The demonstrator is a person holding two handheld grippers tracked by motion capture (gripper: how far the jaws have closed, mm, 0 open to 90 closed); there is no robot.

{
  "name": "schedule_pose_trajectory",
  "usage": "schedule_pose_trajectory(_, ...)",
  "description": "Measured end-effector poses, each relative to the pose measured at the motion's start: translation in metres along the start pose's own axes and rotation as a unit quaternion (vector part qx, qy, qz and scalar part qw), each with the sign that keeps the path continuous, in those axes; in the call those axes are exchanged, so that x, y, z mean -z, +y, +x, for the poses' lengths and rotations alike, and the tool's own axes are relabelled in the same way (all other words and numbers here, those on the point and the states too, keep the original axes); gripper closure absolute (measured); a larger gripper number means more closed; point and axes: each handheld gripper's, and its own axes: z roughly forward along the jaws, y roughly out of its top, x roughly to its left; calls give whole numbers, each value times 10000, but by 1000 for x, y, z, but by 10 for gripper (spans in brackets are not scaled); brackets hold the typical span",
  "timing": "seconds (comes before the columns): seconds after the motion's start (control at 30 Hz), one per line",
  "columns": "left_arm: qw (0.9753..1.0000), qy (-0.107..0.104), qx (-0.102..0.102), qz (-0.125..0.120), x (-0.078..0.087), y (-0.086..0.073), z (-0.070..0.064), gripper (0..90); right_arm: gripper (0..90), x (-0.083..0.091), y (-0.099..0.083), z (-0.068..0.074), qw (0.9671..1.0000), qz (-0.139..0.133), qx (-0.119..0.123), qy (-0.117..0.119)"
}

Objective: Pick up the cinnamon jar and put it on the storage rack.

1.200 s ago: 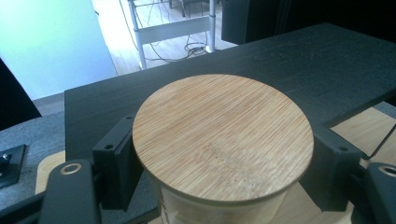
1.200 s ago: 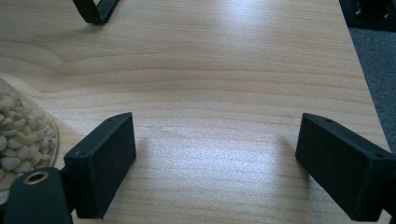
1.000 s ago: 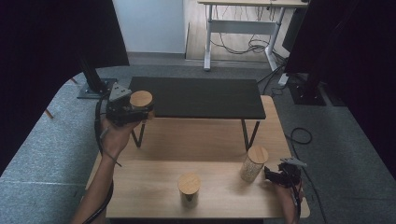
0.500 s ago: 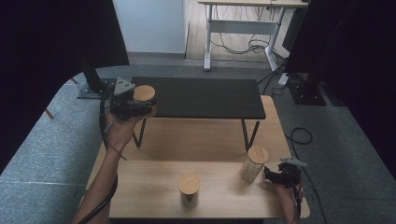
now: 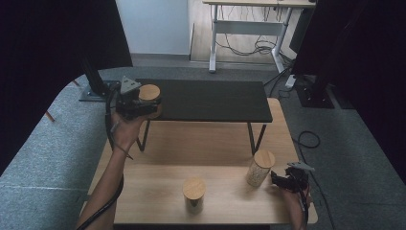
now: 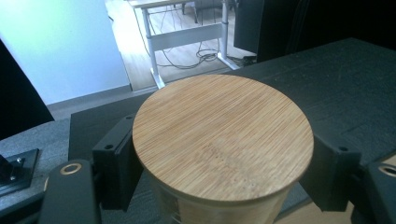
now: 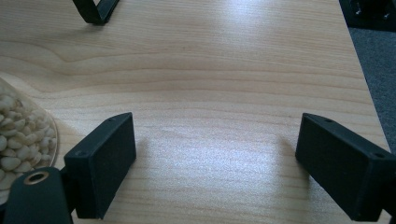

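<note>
My left gripper (image 5: 139, 106) is closed around the jar with the bamboo lid (image 5: 150, 98), one jaw on each side of the glass just under the lid, and the jar stands upright between them. I hold it at the left end of the black shelf (image 5: 210, 99), at the front left corner; I cannot tell if its bottom already touches the shelf. The next move depends on this: the shelf surface lies forward and to the right of the jar.

My right gripper (image 5: 287, 181) is wide open and holds nothing. It rests low over the wooden table (image 5: 158, 201), just right of the jar of nuts (image 5: 260, 167), far from the shelf.
</note>
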Motion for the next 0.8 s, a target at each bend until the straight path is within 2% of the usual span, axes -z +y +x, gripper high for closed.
schedule_pose_trajectory(0.8, 9999, 166, 8, -17, -21, 1, 2, 248, 120, 0, 0, 0, 10000, -1, 7, 6)
